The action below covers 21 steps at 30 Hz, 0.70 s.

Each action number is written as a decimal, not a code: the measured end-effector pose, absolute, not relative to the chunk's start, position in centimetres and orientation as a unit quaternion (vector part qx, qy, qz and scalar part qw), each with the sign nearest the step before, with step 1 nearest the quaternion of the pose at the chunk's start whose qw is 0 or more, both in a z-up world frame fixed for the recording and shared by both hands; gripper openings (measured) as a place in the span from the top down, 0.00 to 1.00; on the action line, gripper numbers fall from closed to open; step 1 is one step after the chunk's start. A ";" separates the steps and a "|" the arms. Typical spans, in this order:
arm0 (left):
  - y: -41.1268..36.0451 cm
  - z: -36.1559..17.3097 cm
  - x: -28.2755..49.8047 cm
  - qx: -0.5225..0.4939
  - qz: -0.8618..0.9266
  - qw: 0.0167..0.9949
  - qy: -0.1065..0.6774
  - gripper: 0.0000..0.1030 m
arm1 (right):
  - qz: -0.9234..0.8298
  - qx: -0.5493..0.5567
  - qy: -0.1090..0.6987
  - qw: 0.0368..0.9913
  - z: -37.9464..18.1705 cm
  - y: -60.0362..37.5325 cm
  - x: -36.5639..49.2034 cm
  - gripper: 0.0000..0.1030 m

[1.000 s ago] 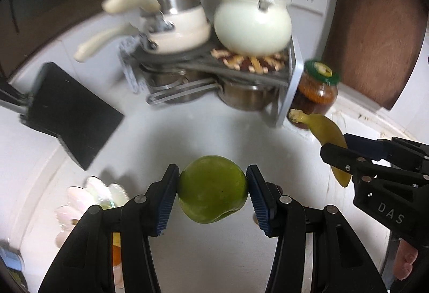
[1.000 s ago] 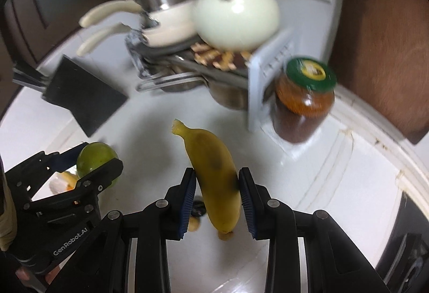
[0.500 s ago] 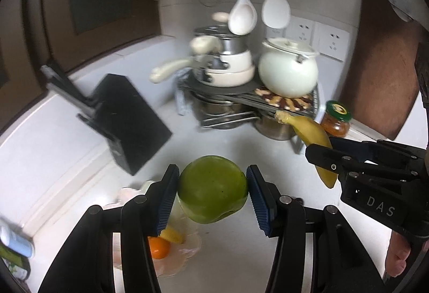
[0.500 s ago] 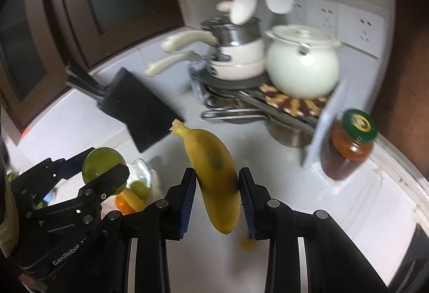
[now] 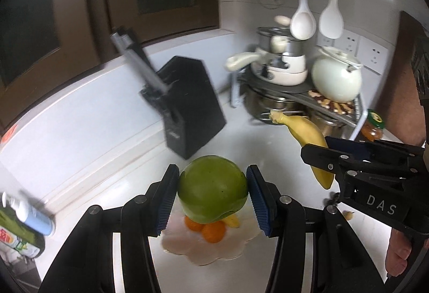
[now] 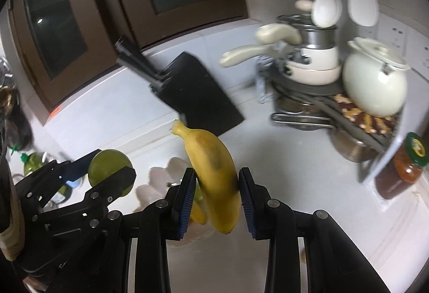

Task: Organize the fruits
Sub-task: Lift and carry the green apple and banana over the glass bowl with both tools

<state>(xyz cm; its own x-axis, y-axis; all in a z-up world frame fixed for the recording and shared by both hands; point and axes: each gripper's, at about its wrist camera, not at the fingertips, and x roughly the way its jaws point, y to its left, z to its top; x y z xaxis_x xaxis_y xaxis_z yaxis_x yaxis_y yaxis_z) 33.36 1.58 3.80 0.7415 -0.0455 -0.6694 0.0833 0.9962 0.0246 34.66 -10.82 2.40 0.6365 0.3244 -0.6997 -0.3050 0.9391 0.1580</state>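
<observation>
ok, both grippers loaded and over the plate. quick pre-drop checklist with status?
1. Left gripper grip on green apple: ok, both pads press its sides.
2. Right gripper grip on banana: ok, clamped near its lower half, stem end up.
3. Plate under the apple: ok, directly below in the left wrist view.
4. Free room on plate: not ok for a blind drop; two oranges and a yellow fruit lie right under the apple.
5. Grippers clear of each other: ok, a gap shows between them.
6. Height above plate: cannot tell.
</observation>
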 end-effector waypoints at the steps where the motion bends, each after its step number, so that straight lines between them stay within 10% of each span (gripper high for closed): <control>1: 2.1 3.6 33.4 0.024 -0.031 0.932 0.360 0.50 | 0.179 0.011 0.392 0.902 2.2 -10.2 34.8 0.67; 21: 7.3 -3.6 34.2 -0.013 -0.008 0.900 0.436 0.50 | 0.196 0.016 0.475 0.858 -5.9 -5.4 38.0 0.67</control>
<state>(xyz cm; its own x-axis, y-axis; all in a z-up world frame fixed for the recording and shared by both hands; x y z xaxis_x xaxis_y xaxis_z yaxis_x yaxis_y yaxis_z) 34.22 7.29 -3.62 0.6201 -0.0255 -0.7841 0.0032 0.9995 -0.0299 38.00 -5.37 -5.92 0.4718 0.3507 -0.8090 -0.3206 0.9229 0.2130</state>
